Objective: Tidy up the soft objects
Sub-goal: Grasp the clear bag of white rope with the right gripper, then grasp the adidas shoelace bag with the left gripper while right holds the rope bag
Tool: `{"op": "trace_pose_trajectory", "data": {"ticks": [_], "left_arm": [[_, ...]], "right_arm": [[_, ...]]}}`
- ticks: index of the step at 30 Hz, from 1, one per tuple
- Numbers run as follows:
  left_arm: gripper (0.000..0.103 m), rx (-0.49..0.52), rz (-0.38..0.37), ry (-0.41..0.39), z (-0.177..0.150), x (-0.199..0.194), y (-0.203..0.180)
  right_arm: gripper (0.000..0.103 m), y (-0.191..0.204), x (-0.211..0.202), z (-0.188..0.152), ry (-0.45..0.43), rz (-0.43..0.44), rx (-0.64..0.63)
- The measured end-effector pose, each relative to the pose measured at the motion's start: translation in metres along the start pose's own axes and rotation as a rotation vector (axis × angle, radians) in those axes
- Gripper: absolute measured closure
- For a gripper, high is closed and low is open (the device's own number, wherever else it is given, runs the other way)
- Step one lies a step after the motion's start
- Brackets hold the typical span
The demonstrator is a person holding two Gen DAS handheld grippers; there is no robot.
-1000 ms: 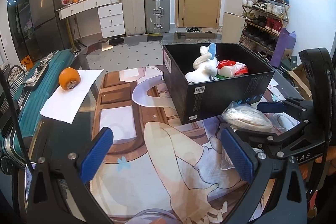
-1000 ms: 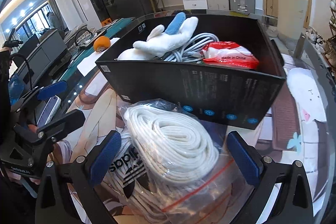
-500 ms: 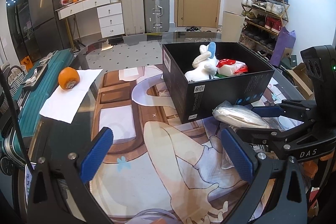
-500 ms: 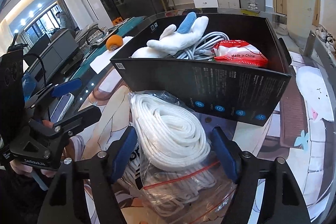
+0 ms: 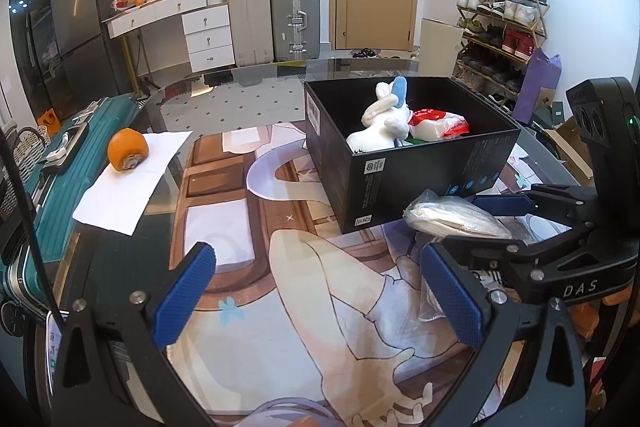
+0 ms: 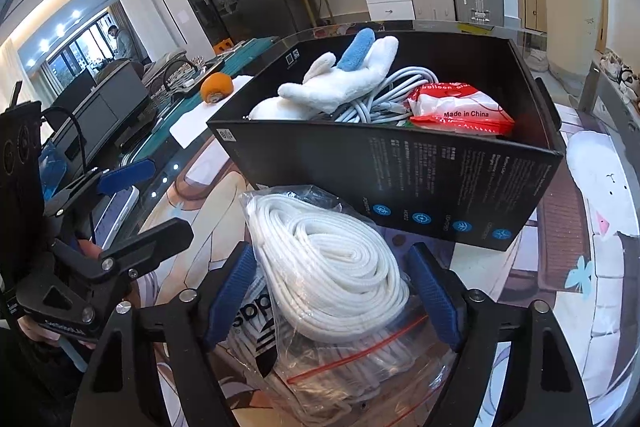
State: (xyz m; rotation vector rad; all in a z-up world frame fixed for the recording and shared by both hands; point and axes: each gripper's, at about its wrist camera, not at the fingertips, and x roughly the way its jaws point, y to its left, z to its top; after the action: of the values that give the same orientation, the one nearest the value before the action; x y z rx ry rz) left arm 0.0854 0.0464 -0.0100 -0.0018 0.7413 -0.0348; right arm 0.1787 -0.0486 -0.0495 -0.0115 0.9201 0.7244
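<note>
**Listener:** Where is the thing you are after?

**Me:** A clear bag of coiled white rope (image 6: 340, 267) lies on the desk (image 6: 568, 267) right between the two blue pads of my right claw (image 6: 332, 291). The jaws are closing on it. One pad sits at its 9 o'clock side and the other at 3 o'clock. They look to be at the plastic, though I cannot tell how firmly they press.

**Listener:** Which way does the bag run?

**Me:** Its long axis runs from 6 o'clock, near my wrist, up toward 12 o'clock. So the pads cross its short width.

**Listener:** And where does it need to go?

**Me:** I judge it goes into the black box (image 6: 400, 179), which stands just beyond the bag at 12 o'clock, almost touching it. A white plush toy (image 6: 340, 83), grey cables (image 6: 384, 99) and a red-and-white packet (image 6: 460, 107) already lie inside. The near wall is taller than the bag, so the bag must rise before it goes forward.

**Listener:** What about your other side?

**Me:** My left claw (image 5: 316, 295) hangs wide and empty over the desk. The bag is at its 3 o'clock, so the right one is nearer.
</note>
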Motion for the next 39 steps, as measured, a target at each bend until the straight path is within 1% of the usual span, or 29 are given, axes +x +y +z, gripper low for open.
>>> {"op": "trace_pose_trajectory", "data": {"ticks": [1,2,6,8,10,12,14,17,21,28,31,36,39], "left_arm": [[0.0,0.002,0.0,0.0,0.0,0.0,0.0],[0.0,0.004,0.0,-0.001,0.0,-0.001,-0.001],[0.0,0.004,-0.001,0.0,0.001,-0.001,0.0],[0.0,0.003,-0.001,-0.001,0.001,-0.001,0.0],[0.0,0.003,-0.001,-0.002,0.001,-0.002,0.0],[0.0,0.002,0.0,-0.004,0.001,-0.002,0.0],[0.0,0.001,-0.001,-0.005,0.002,-0.003,0.001],[0.0,0.0,-0.001,-0.008,0.002,-0.004,0.001],[0.0,0.001,-0.008,-0.008,0.003,-0.006,0.001],[0.0,0.022,-0.044,0.004,0.002,-0.009,-0.012],[0.0,0.046,-0.084,0.023,0.0,-0.009,-0.024],[0.0,0.085,-0.181,0.068,-0.004,-0.008,-0.048],[0.0,0.105,-0.207,0.084,-0.005,-0.007,-0.064]], "right_arm": [[0.041,0.0,0.0,0.0,0.0,0.015,-0.003],[0.046,0.0,-0.001,0.0,0.001,0.018,-0.009],[0.054,0.003,-0.003,-0.001,0.003,0.022,-0.028],[0.062,0.006,-0.005,-0.003,0.001,0.022,-0.047],[0.066,0.009,-0.008,-0.004,-0.004,0.015,-0.062],[0.068,0.011,-0.011,-0.005,-0.005,0.011,-0.08],[0.072,0.013,-0.017,-0.006,-0.017,0.007,-0.088],[0.08,0.016,-0.034,-0.007,-0.046,-0.011,-0.107],[0.081,0.017,-0.056,-0.008,-0.093,-0.028,-0.108],[0.083,0.011,-0.082,-0.018,-0.134,-0.046,-0.082],[0.083,0.005,-0.094,-0.019,-0.153,-0.059,-0.072],[0.083,-0.006,-0.109,-0.022,-0.18,-0.08,-0.043],[0.083,-0.014,-0.114,-0.025,-0.183,-0.096,-0.026]]}}
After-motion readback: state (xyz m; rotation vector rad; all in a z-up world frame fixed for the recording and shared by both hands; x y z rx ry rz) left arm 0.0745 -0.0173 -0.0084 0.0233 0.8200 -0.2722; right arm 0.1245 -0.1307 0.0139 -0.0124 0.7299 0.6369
